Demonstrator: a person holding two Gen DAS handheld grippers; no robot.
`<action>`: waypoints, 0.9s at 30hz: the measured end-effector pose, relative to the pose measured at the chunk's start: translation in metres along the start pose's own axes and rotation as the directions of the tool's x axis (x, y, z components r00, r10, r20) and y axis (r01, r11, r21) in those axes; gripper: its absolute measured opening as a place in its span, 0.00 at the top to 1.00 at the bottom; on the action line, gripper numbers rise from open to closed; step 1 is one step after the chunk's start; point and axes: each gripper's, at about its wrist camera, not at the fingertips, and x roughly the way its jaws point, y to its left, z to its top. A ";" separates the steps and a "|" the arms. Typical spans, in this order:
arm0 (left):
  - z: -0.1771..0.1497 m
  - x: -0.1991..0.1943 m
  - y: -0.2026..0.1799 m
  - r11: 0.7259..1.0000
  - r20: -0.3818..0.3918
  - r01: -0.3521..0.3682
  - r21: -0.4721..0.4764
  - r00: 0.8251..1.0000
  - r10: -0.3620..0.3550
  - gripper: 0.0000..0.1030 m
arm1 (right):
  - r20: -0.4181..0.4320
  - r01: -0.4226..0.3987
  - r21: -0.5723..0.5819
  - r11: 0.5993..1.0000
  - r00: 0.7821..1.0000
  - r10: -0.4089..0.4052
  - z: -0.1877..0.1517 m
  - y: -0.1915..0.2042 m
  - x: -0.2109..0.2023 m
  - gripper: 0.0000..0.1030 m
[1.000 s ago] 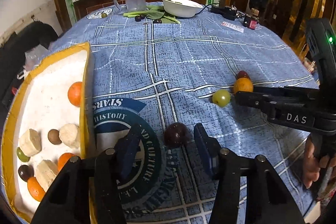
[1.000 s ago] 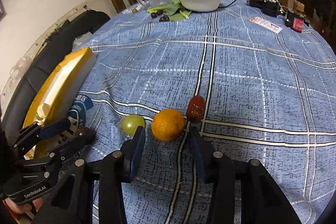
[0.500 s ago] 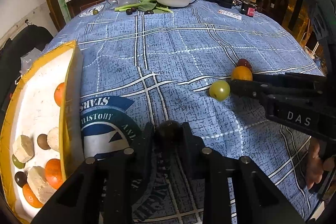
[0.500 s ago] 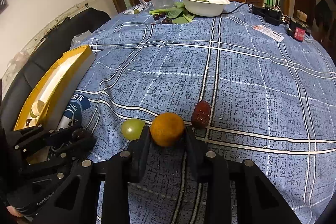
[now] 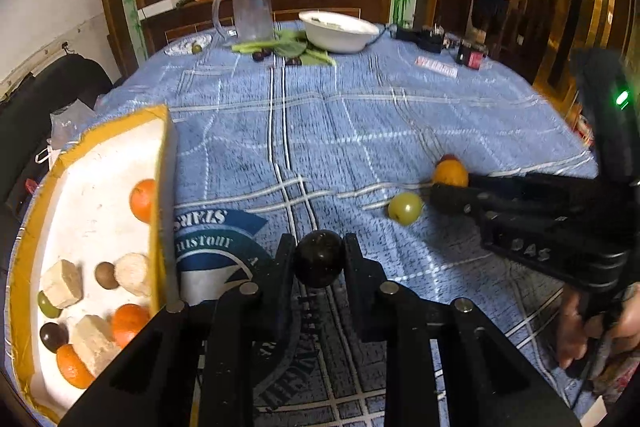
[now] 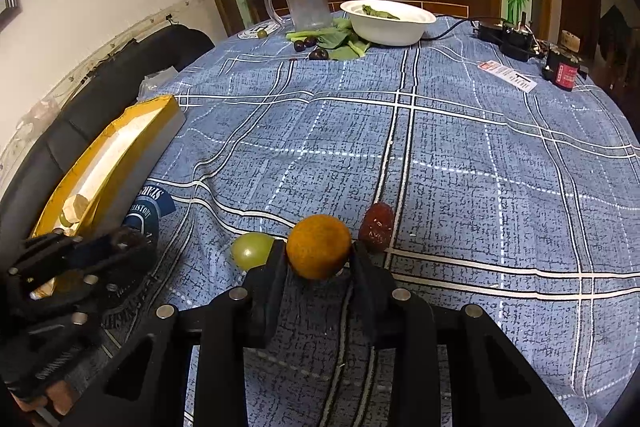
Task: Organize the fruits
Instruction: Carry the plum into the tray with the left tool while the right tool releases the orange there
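My left gripper (image 5: 319, 259) is shut on a dark round plum (image 5: 319, 263), held just above the blue checked tablecloth beside the yellow-rimmed white tray (image 5: 100, 163). The tray holds several oranges, pale cake chunks and small dark and green fruits. My right gripper (image 6: 319, 259) is shut on a small orange (image 6: 319, 246); in the left wrist view this orange (image 5: 451, 174) shows at the right. A green grape (image 6: 251, 251) lies left of it and a red date (image 6: 376, 227) right of it, both on the cloth.
At the far edge stand a glass pitcher (image 6: 304, 1), a white bowl (image 6: 390, 21), green leaves with dark fruits (image 6: 318, 47) and a power strip with chargers (image 6: 520, 39). A black sofa (image 6: 120, 75) runs along the left.
Both grippers closed: the left on the dark plum, the right on the orange. Both have since lifted slightly; the left shifted a little toward the tray.
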 end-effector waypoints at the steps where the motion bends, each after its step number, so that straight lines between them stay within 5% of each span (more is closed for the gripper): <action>1: 0.001 -0.004 0.002 1.000 0.010 0.011 -0.013 1.000 -0.011 0.78 | 0.000 0.006 -0.002 1.000 1.000 -0.006 0.000 0.000 0.000 0.67; 7: 0.005 -0.020 0.013 0.998 0.039 0.032 -0.059 0.999 -0.029 0.78 | 0.022 0.034 -0.003 0.999 0.999 -0.034 0.001 0.001 -0.002 0.67; 16: 0.000 -0.057 0.070 0.985 0.103 -0.034 -0.171 0.993 0.053 0.78 | 0.057 0.023 -0.050 0.998 0.998 -0.020 0.009 0.032 -0.027 0.67; 27: -0.026 -0.084 0.136 0.926 0.067 -0.216 -0.310 0.966 0.248 0.78 | 0.067 -0.175 -0.165 0.971 0.980 0.188 0.024 0.121 -0.047 0.66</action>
